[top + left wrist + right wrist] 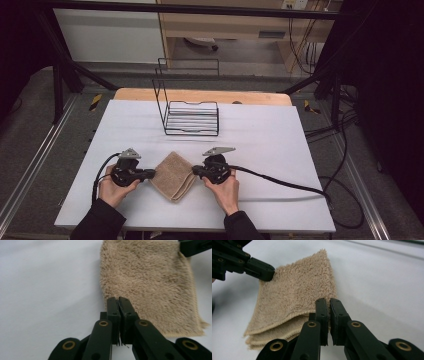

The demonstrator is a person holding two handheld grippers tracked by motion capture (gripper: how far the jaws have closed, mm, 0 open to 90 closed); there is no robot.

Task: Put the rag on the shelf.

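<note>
1. While both pairs of jaws are pressed together, left gripper (119, 302) pinches the near edge of the folded towel (147, 285); right gripper (328, 305) looks clamped on the opposite corner, though actual contact is hard to tell.
2. Towel lies between the two grippers, flat on the white table (260, 135).
3. Progress, my read: folding done, several layers stacked; lifting not yet begun.
4. Beyond the jaws stands an empty black wire rack (192, 117), likely destination.
5. Towel: beige, fluffy terry, roughly square; rack: thin rigid rods.

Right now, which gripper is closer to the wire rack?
Right, narrowly. The right gripper sits at the towel's right corner, almost straight below the wire rack; the left gripper is at the towel's left corner, farther off to the side.
</note>
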